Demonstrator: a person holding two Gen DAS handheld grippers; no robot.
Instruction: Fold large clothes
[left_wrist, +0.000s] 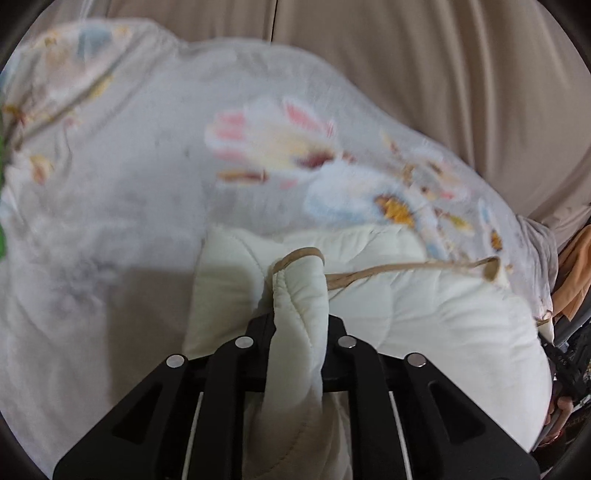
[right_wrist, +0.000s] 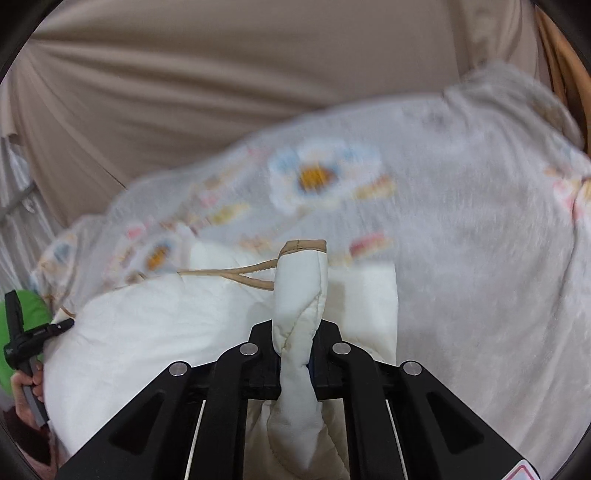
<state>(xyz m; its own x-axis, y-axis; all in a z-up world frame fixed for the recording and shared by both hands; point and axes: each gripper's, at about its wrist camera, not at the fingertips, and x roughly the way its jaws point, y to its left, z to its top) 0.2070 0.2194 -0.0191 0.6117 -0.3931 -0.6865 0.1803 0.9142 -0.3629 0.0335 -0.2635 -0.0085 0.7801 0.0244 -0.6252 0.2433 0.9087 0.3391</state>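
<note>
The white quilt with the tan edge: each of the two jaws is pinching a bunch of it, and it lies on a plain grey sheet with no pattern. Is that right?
Nearly. Both grippers, left and right, do pinch bunches of the quilt. But the sheet under it is not plain: it is printed with flowers in blue, pink and orange, as both wrist views show.

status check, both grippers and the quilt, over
Left gripper shut on quilt corner. Right gripper shut on the other tan-trimmed corner. Quilt bunched over floral blanket. Nothing blocking.
</note>
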